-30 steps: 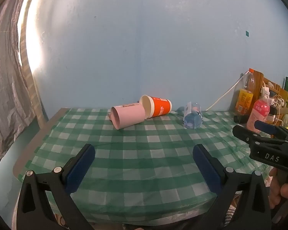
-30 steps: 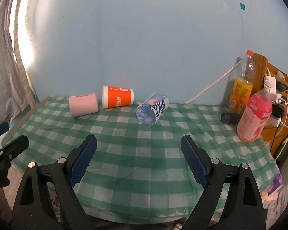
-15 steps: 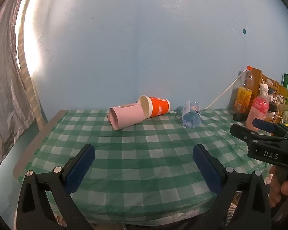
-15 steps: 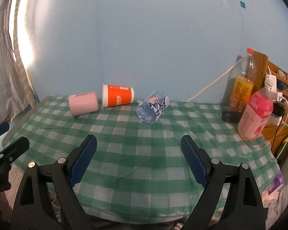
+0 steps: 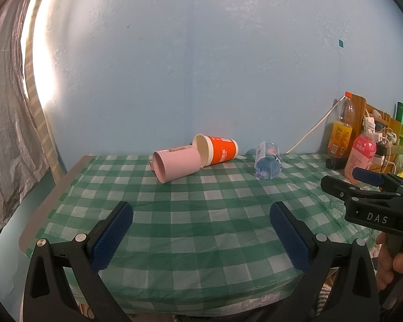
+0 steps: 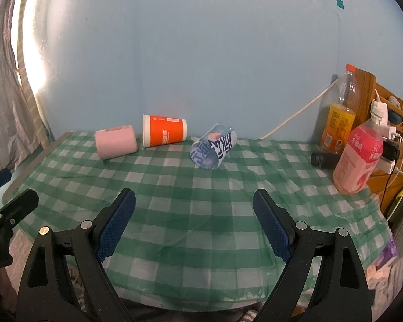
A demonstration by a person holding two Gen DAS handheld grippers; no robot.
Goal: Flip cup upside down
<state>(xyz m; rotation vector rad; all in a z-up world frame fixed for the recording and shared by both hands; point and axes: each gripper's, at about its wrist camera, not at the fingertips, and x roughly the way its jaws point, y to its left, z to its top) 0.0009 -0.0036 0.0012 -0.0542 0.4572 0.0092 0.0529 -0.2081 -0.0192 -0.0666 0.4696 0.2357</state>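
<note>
Vs a sec ago barely anything is changing: both wrist views are drifting a touch, cups are sitting slightly lower/nearer in the left view, nothing on the table is being touched. So task is looking not yet started, approx. approach phase, w/ no cup gripped. Left gripper (image 5: 201, 230) is hovering over the near edge of the checked tablecloth (image 5: 201, 214), jaws apart, nothing btwn them; right gripper (image 6: 194, 222) is doing the same, jaws wide apart & empty. Three cups are lying on their sides at the far side near the blue wall (image 5: 201, 67): pink cup (image 5: 177, 165) w/ its open mouth facing the left cam, orange cup (image 5: 219, 151) just behind & touching it, white rim showing, & blue printed cup (image 6: 213, 146) well apart to the right, end-on to the cam. Which one is meant, can't tell; the blue one is lying most in line w/ the right gripper. All are looking light, thin-walled, prob. easy to crush or roll.
</note>
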